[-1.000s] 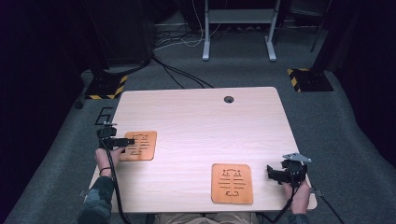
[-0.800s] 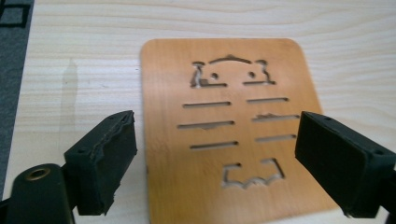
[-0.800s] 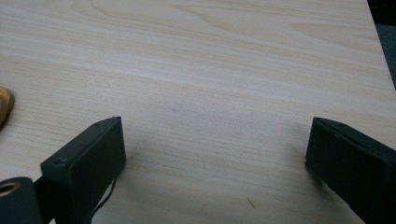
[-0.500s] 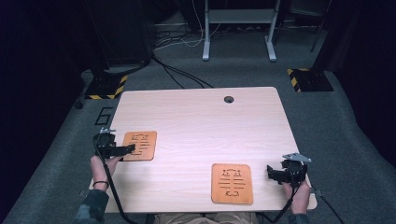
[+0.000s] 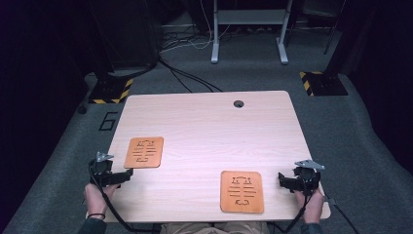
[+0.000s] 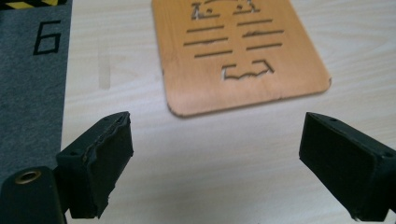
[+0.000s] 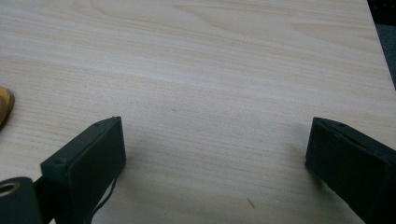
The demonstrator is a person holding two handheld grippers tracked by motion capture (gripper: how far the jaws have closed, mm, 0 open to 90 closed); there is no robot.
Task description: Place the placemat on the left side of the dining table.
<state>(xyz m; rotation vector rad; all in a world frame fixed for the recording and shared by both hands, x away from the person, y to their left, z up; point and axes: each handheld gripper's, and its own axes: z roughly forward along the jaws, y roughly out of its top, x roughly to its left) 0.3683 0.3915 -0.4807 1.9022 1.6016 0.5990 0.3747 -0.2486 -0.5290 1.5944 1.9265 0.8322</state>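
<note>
Two flat orange-brown plates with cut-out slots lie on a light wooden table [image 5: 204, 126]. The left plate [image 5: 144, 152] [image 6: 243, 51] is near the table's left edge, and the right plate [image 5: 241, 190] is near the front edge. My left gripper [image 5: 125, 176] [image 6: 217, 126] hovers open at the front left corner, just short of the left plate's near edge, with bare tabletop between its jaws. My right gripper [image 5: 282, 181] [image 7: 215, 128] is open over bare wood to the right of the right plate, whose rim [image 7: 4, 105] shows at the left of the right gripper view.
A round cable hole [image 5: 238, 104] sits near the table's far edge. Grey carpet surrounds the table, with a marked "6" [image 5: 108, 120] [image 6: 46, 42] off the left side. Hazard-striped stand bases [image 5: 109, 92] [image 5: 324, 84] and a metal frame [image 5: 248, 29] stand farther back.
My left gripper has drawn back from the left plate's left edge toward the table's near corner. The plate stays flat in place. The right gripper has not moved.
</note>
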